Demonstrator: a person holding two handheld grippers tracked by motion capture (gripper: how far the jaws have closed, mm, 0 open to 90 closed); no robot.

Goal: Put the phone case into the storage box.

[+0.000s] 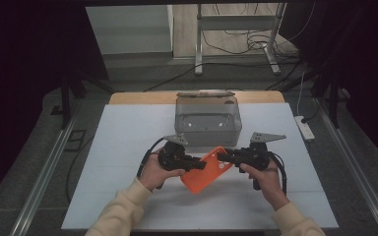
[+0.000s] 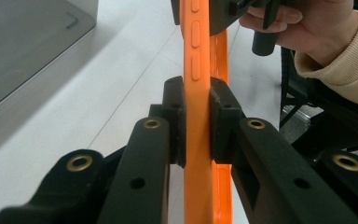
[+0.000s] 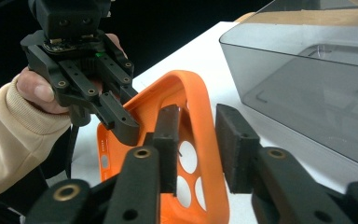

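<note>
An orange phone case (image 1: 206, 169) hangs tilted above the white table (image 1: 123, 147), between my two grippers. My left gripper (image 1: 199, 163) is shut on one side wall of it; in the left gripper view both pads press the orange wall (image 2: 196, 140), with the gripper (image 2: 196, 116) centred on it. My right gripper (image 1: 222, 156) is at the case's opposite end. In the right gripper view its jaws (image 3: 200, 144) stand open, with the case's curved rim (image 3: 191, 93) in the gap. The left gripper (image 3: 121, 116) shows there too, clamped on the far edge.
A clear grey plastic box (image 1: 207, 115) stands open-topped just behind the case, close to both grippers; its wall (image 3: 307, 84) is near my right jaw. A white power strip (image 1: 305, 128) lies at the table's right edge.
</note>
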